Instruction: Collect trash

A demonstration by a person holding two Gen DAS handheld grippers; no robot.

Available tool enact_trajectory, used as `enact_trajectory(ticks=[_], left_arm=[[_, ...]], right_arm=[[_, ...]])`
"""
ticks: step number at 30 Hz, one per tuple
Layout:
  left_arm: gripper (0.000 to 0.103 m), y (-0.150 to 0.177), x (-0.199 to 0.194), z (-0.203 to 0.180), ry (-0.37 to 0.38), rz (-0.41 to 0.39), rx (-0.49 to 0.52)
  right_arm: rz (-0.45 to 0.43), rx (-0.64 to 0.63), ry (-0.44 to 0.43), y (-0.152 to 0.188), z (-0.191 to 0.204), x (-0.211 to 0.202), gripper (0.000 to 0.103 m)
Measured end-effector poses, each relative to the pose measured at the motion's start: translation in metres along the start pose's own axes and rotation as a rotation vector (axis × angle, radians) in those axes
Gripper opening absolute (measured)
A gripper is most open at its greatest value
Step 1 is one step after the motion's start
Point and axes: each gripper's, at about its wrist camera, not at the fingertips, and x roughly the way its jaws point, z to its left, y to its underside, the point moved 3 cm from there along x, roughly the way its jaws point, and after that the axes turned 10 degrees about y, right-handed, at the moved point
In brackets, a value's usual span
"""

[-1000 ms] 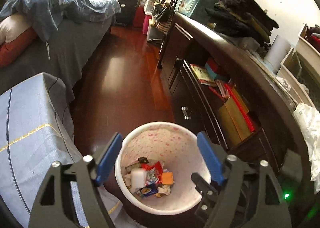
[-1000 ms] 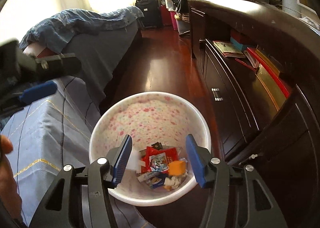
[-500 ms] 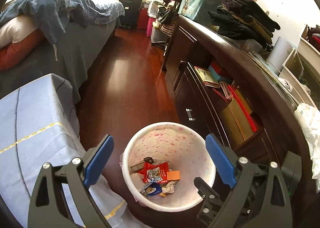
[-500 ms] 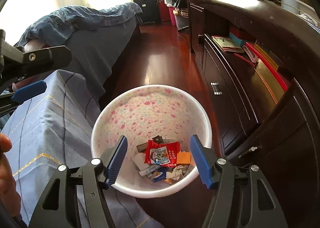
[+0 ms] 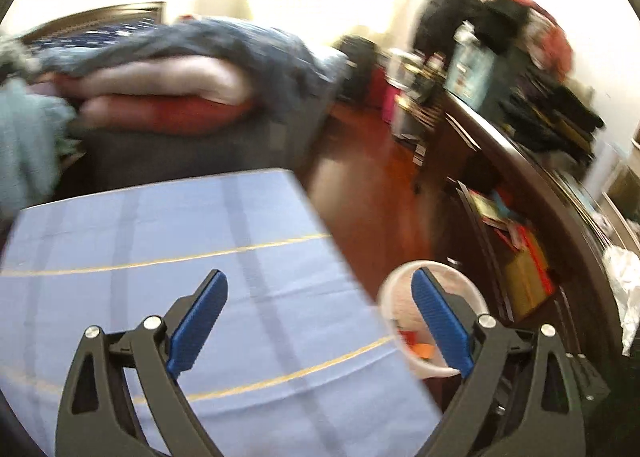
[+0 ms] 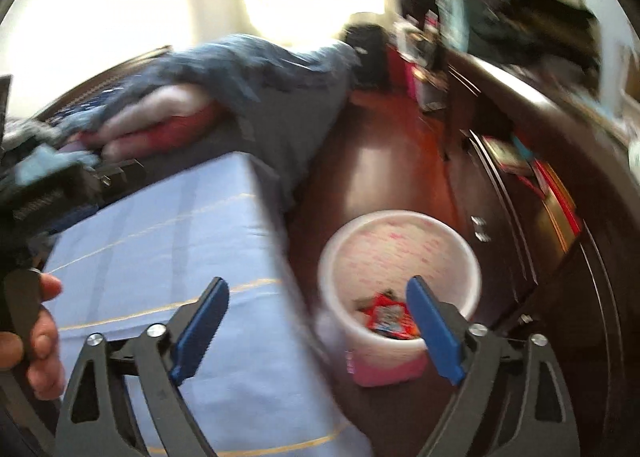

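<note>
A white bin with pink flecks [image 6: 400, 257] stands on the wood floor beside the blue-clothed table; it also shows in the left wrist view [image 5: 396, 297]. Red and orange wrappers [image 6: 390, 317] lie in its bottom. My right gripper [image 6: 318, 323] is open and empty, above the table edge and the bin. My left gripper [image 5: 318, 315] is open and empty above the blue tablecloth [image 5: 180, 257], with the bin behind its right finger. Both views are motion-blurred.
A bed with a blue blanket and red pillows [image 5: 168, 89] lies behind the table. A dark wooden dresser [image 6: 540, 217] with books and clothes runs along the right. The left gripper's body and a hand [image 6: 36, 329] show at left in the right wrist view.
Both grippers have lifted and swung left, from over the bin toward the blue-clothed table. Both jaws have opened wider. The bin now sits low right in both views.
</note>
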Motion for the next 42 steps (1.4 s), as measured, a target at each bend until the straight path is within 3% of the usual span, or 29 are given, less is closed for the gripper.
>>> enact_trajectory(ticks=[7,12,20,28,42], left_arm=[[0.099,0.01,-0.154,0.064,-0.243,-0.189,-0.068],[0.099,0.022,-0.254,0.08,-0.412,-0.3,-0.065],[0.099,0.041,-0.355,0.069,-0.444,-0.414,-0.072],[0.099,0.049,-0.395,0.053,-0.444,-0.469,-0.052],[0.1,0.05,-0.407,0.042,-0.42,-0.49,-0.029]], right_arm=[[-0.09,-0.084,-0.171,0.003,0.078,-0.082,0.099],[-0.188,-0.176,-0.245,0.001,0.121,-0.147,0.099],[-0.336,-0.23,-0.351,-0.007,0.154,-0.243,0.099],[-0.404,-0.22,-0.309,-0.005,0.155,-0.275,0.099],[-0.439,-0.208,-0.276,0.0,0.146,-0.287,0.099]])
